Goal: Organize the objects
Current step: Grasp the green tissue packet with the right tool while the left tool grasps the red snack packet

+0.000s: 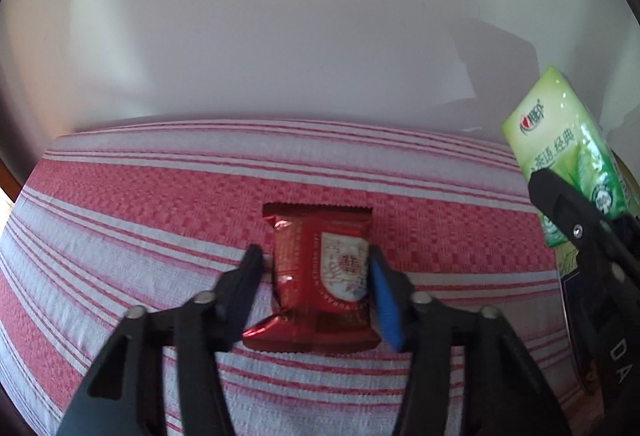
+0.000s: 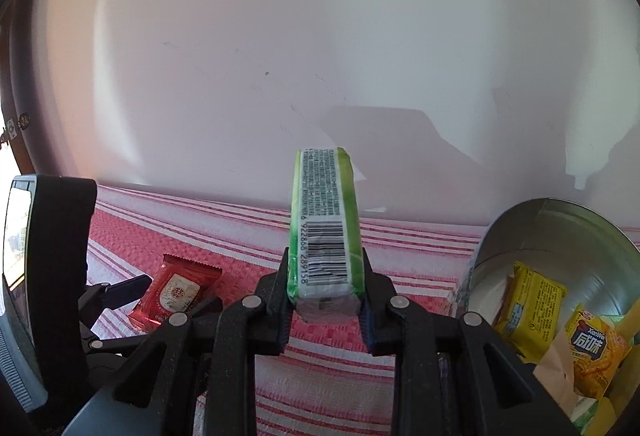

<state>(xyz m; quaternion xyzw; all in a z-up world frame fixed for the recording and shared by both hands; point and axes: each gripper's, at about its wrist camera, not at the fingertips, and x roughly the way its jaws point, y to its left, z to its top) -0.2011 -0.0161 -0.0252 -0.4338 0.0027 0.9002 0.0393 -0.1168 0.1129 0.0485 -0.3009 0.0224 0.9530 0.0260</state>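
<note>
A red snack packet [image 1: 324, 276] lies on the red-and-white striped cloth [image 1: 140, 204]. My left gripper [image 1: 316, 260] is open around it, one finger on each side, the right pad near the wrapper's edge. The packet also shows in the right wrist view [image 2: 176, 292] with the left gripper's fingers [image 2: 124, 290] beside it. My right gripper [image 2: 325, 288] is shut on a green tissue pack [image 2: 325, 232] and holds it upright above the cloth. The pack also shows at the right of the left wrist view [image 1: 568, 156].
A round metal tin [image 2: 560, 236] stands at the right, holding yellow snack packets [image 2: 532, 304]. A white wall [image 1: 320, 16] runs behind the table's far edge. The left gripper's body [image 2: 48, 276] fills the left side of the right wrist view.
</note>
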